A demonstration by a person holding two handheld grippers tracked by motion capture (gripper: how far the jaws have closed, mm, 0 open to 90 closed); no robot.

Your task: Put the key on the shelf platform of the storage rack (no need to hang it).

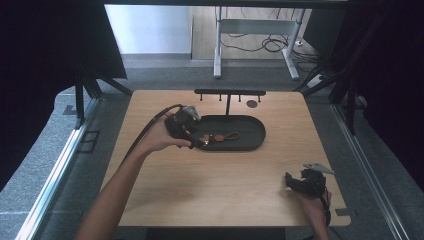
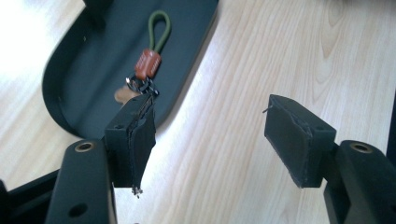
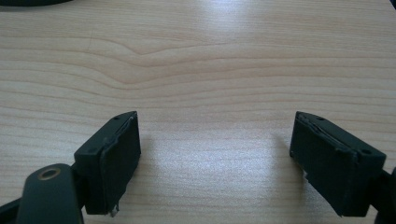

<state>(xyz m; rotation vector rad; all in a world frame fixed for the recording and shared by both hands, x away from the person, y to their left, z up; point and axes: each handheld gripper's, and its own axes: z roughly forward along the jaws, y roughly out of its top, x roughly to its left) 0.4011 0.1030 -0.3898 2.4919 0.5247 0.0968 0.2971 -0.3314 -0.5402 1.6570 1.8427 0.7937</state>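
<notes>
Beside keychain, left gripper agape

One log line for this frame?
left gripper: open, empty, beside keychain | keychain: in tray | right gripper: open, empty, over table

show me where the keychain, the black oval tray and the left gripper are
brown leather keychain with green cord loop (image 2: 148, 63): left gripper view, on the brown leather tab
black oval tray (image 2: 86, 60): left gripper view, on its bare floor
left gripper (image 2: 210, 135): left gripper view, midway between its open fingers
</notes>
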